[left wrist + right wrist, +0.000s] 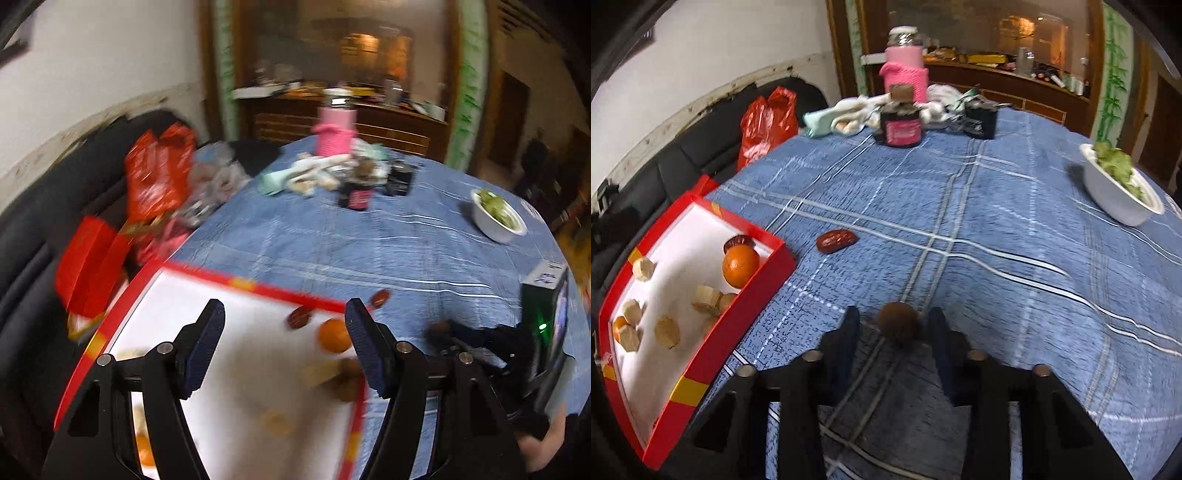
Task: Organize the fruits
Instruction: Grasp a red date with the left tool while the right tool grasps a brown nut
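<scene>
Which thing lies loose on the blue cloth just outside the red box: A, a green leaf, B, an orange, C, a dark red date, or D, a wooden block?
C: the dark red date lies alone on the blue cloth beside the red box, while the orange sits inside it.

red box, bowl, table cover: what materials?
Red box: looks like glossy printed cardboard, with thin folded walls, a white inside and gold patches. Bowl: smooth matte white, thin rolled rim, probably plastic or foam, possibly ceramic. Table cover: woven cloth, blue plaid, creased and draped over the edge.
</scene>
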